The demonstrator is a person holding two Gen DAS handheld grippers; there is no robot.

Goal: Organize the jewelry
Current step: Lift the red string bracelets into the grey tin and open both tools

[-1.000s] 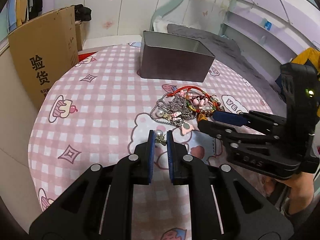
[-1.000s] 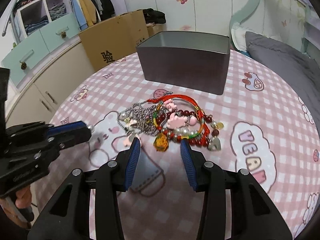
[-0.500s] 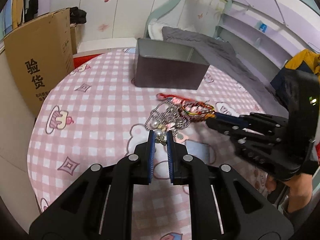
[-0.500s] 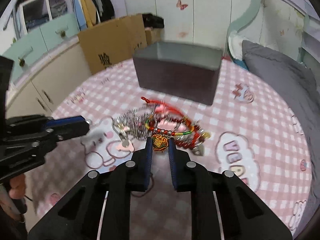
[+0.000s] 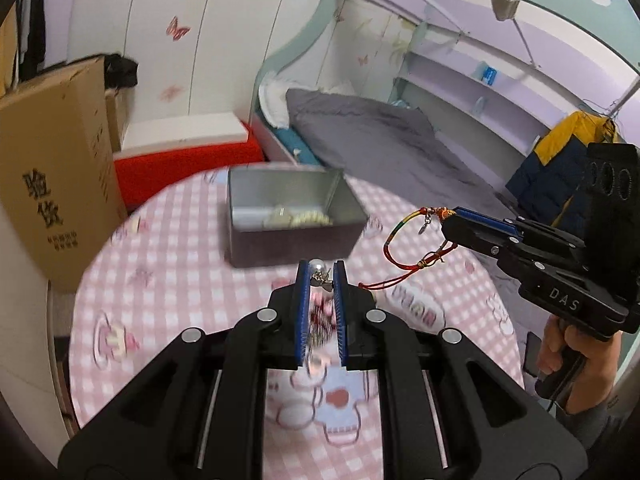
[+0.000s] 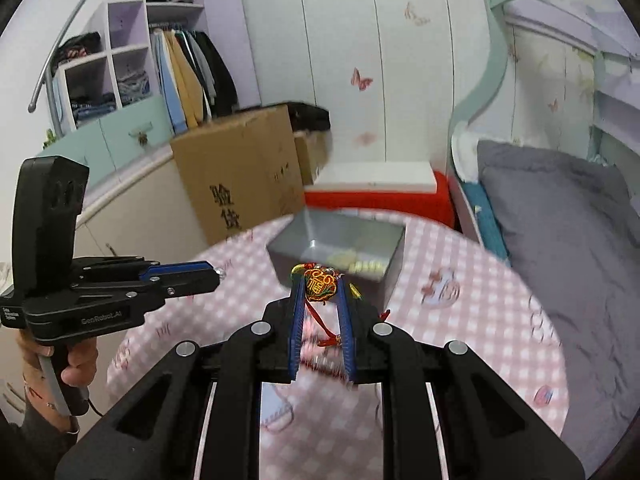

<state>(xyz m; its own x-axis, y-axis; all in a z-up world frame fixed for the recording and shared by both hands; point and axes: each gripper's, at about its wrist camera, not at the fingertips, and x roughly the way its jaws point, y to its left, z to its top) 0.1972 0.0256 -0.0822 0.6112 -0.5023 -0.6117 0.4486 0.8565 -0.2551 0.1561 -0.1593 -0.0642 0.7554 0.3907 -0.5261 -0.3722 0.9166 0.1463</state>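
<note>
Left wrist — cardboard box (image 5: 52,184) beside table (image 5: 168,280).

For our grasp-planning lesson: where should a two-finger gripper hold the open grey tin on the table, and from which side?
Take the tin by its left wall's rim from above, one finger inside, one outside. It stands upright and open with thin walls, looks too wide to straddle, and the jewelry inside lies clear of that wall.

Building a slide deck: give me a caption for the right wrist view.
Right claw pinches a red-cord charm bracelet above the pink checked table, facing the open grey tin.
</note>
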